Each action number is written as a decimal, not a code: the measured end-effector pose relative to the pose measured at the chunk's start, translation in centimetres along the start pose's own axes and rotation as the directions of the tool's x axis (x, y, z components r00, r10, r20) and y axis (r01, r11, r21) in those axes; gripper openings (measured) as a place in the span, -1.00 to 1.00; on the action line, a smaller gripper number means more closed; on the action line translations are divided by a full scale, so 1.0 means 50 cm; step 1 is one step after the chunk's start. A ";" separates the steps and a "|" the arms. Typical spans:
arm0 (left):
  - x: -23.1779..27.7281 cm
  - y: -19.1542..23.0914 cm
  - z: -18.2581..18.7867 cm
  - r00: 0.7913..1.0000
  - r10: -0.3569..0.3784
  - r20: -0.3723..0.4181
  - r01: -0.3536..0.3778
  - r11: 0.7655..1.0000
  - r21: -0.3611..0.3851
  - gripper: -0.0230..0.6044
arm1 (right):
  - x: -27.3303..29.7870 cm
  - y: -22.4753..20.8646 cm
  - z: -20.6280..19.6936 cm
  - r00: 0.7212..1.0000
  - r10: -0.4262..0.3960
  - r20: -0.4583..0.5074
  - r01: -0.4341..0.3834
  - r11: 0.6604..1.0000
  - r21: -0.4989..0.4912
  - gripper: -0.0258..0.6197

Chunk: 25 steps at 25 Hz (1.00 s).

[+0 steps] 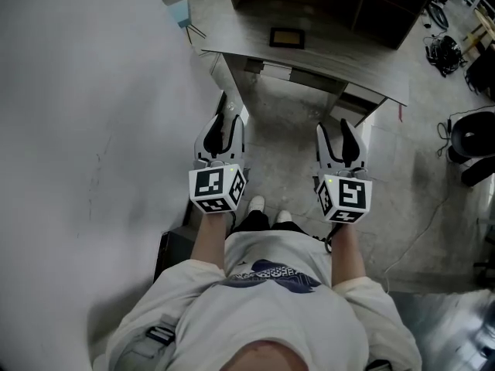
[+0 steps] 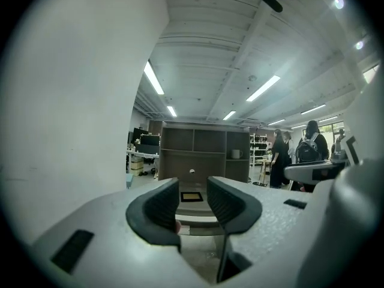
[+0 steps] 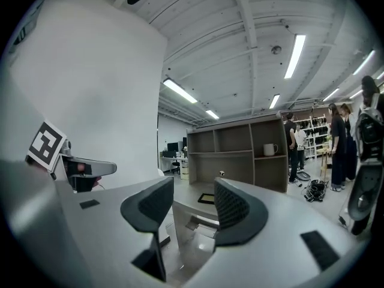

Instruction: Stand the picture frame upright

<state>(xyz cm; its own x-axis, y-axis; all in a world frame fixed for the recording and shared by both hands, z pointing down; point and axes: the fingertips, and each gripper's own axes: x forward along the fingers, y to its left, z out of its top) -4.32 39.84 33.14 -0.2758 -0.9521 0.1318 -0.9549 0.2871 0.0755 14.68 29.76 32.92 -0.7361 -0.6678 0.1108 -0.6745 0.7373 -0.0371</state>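
Approach step. Left gripper (image 1: 226,128): jaws spread, empty. Picture frame (image 1: 287,37): flat on the desk (image 1: 371,62), well ahead of both. Right gripper (image 1: 338,136): jaws spread, empty. Next move probably calls for reaching in and gripping a frame edge

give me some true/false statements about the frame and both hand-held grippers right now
1. The picture frame lies flat on the desk. True.
2. The left hand-held gripper is clamped on the frame. False: its jaws stand apart with nothing between them, and it is held short of the desk.
3. The right hand-held gripper is open and empty. True.
4. A mug stands on the desk right beside the frame. False: the mug sits in a compartment of the shelf unit beyond the frame.
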 end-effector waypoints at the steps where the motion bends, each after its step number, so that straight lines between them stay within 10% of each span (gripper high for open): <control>1: 0.004 0.006 -0.005 1.000 0.003 -0.008 -0.003 1.000 -0.003 -0.51 | 0.007 0.001 -0.005 1.000 0.002 -0.007 -0.002 1.000 0.002 -0.30; 25: 0.365 0.194 0.022 0.987 -0.142 -0.071 0.143 0.989 0.021 -0.48 | 0.361 0.002 0.010 0.989 -0.143 -0.033 0.143 0.990 0.016 -0.30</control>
<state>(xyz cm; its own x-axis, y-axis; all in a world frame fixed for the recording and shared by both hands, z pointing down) -18.76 25.14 35.19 -0.1293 -0.9734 0.1892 -0.9867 0.1453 0.0734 1.30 17.71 34.44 -0.6299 -0.7624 0.1480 -0.7739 0.6323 -0.0365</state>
